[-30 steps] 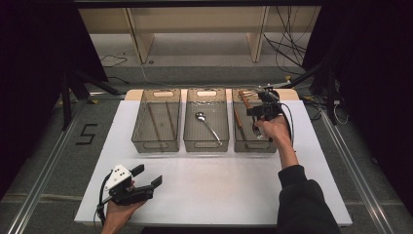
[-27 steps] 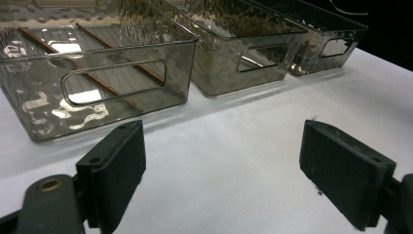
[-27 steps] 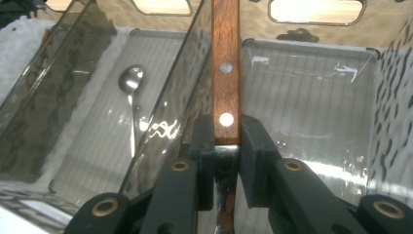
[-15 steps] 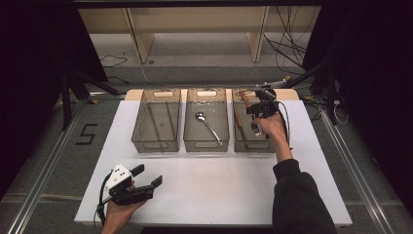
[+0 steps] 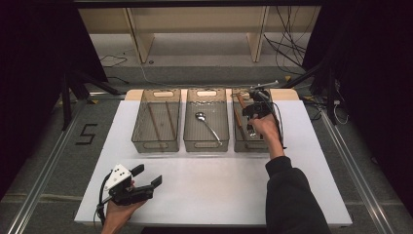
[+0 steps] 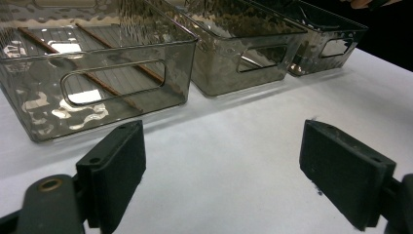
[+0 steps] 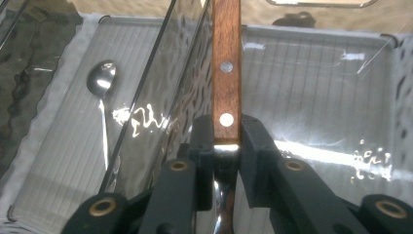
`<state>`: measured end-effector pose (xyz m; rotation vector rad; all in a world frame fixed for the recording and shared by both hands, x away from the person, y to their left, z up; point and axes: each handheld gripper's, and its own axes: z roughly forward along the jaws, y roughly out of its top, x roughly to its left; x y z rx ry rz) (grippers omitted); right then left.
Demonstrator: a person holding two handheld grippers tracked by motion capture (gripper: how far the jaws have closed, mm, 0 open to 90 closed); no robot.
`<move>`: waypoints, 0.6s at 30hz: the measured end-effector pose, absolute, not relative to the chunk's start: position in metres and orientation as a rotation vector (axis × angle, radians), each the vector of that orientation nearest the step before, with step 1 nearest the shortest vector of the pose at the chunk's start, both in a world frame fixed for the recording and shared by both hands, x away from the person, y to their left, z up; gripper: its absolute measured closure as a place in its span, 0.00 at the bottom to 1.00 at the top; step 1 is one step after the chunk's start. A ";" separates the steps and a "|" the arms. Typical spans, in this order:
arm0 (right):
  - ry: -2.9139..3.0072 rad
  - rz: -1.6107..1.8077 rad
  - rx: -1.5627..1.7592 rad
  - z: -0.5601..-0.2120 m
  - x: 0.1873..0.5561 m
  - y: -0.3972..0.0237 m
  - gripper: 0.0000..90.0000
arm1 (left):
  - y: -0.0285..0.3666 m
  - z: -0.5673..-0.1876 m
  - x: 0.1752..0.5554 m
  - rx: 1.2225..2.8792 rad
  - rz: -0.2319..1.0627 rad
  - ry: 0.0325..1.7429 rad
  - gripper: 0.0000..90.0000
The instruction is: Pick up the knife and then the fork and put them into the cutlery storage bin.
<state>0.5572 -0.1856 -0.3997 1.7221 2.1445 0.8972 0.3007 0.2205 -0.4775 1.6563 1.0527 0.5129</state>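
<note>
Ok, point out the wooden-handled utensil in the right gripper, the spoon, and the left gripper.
wooden-handled utensil (image 7: 226, 73): right gripper view, on the brown handle between its two rivets.
spoon (image 5: 200, 116): high view, on its bowl, in the middle bin.
left gripper (image 6: 221, 175): left gripper view, midway between its open fingers.

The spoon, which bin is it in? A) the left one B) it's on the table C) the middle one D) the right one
C: the spoon lies inside the middle bin, between the bin with sticks and the bin under the right gripper.
</note>
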 end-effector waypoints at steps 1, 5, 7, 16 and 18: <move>2.146 0.902 1.735 -0.400 0.558 -0.185 0.82 | 0.220 -0.478 0.301 1.656 0.513 1.053 0.19; 2.184 0.994 1.731 -0.398 0.556 -0.185 0.66 | 0.220 -0.478 0.301 1.658 0.510 1.052 0.19; 2.187 1.006 1.718 -0.394 0.554 -0.185 0.63 | 0.220 -0.478 0.301 1.663 0.512 1.049 0.19; 2.218 1.083 1.626 -0.381 0.537 -0.184 0.54 | 0.220 -0.478 0.301 1.658 0.507 1.053 0.19; 2.234 1.119 1.573 -0.376 0.529 -0.180 0.52 | 0.220 -0.478 0.301 1.657 0.507 1.053 0.19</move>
